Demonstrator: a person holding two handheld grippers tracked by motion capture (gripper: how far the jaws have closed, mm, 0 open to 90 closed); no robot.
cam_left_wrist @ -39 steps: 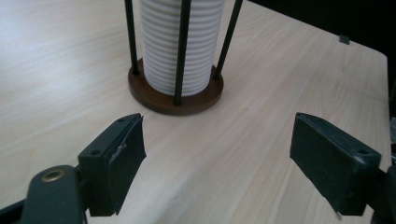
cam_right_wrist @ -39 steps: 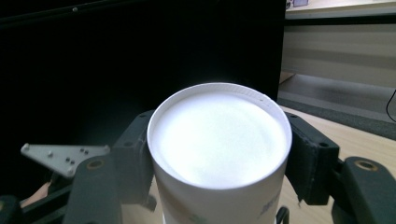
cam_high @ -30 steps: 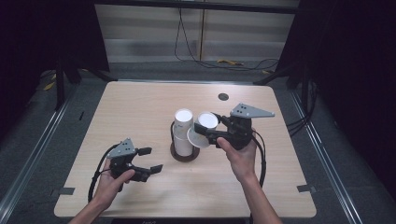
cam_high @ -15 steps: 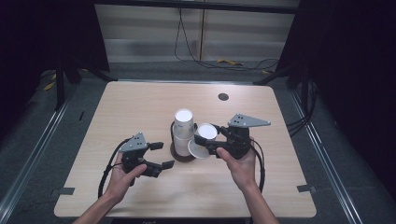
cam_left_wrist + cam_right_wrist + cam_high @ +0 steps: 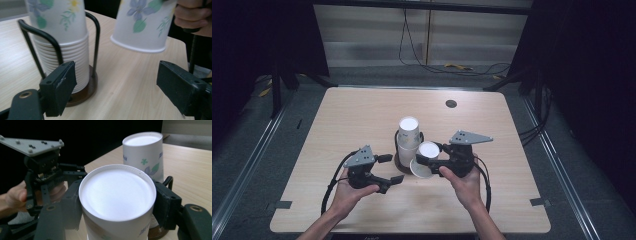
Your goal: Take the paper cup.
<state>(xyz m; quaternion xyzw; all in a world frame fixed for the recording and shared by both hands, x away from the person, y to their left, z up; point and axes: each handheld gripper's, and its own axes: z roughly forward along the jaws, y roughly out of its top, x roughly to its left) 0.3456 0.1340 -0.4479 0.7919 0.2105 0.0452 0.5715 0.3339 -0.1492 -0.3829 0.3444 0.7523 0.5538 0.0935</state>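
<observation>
A stack of flowered paper cups (image 5: 408, 132) stands upside down in a black wire holder (image 5: 96, 37) on a round brown base (image 5: 401, 165) at mid table. My right gripper (image 5: 430, 160) is shut on one more such cup (image 5: 428, 150), bottom up and tilted, just right of the stack and low over the table. In the right gripper view its jaws press on both sides of that cup (image 5: 117, 197). My left gripper (image 5: 391, 169) hovers left of the holder, open. Its jaws have just been opening and nothing is between them (image 5: 117, 92).
The light wooden table (image 5: 362, 115) has a small dark round hole (image 5: 451, 104) near its far edge. Cables lie on the floor beyond the table. Dark curtains stand at both sides.
My left gripper has moved right, closer to the cup holder, and its jaws stand wider. My right gripper has come down with the cup beside the stack.
</observation>
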